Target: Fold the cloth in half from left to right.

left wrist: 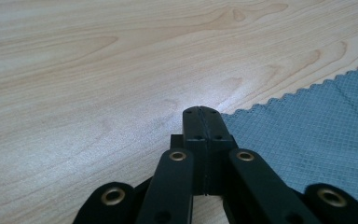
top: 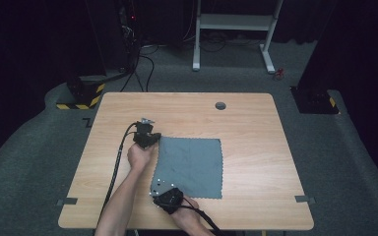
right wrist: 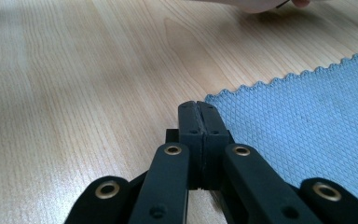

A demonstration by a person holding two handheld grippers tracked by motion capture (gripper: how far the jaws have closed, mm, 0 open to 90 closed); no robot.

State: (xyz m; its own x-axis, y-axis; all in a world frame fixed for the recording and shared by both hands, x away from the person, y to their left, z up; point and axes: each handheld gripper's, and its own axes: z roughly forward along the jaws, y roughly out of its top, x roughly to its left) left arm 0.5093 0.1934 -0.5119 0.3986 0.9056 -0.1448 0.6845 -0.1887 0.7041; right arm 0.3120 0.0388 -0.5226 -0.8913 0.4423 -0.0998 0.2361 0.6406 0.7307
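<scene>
A grey cloth [top: 189, 167] lay flat on the wooden surface [top: 246, 123]. The left tool [top: 145, 139] rested at its far-left corner, the right tool [top: 163, 199] at its near-left corner, both with jaws pressed together, seemingly gripping nothing. Any folding looked not yet begun.

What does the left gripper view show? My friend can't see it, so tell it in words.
The left gripper has its two black jaws pressed together, right at a corner of the grey-blue cloth with the zigzag edge. Both lie over a light wooden table.
</scene>
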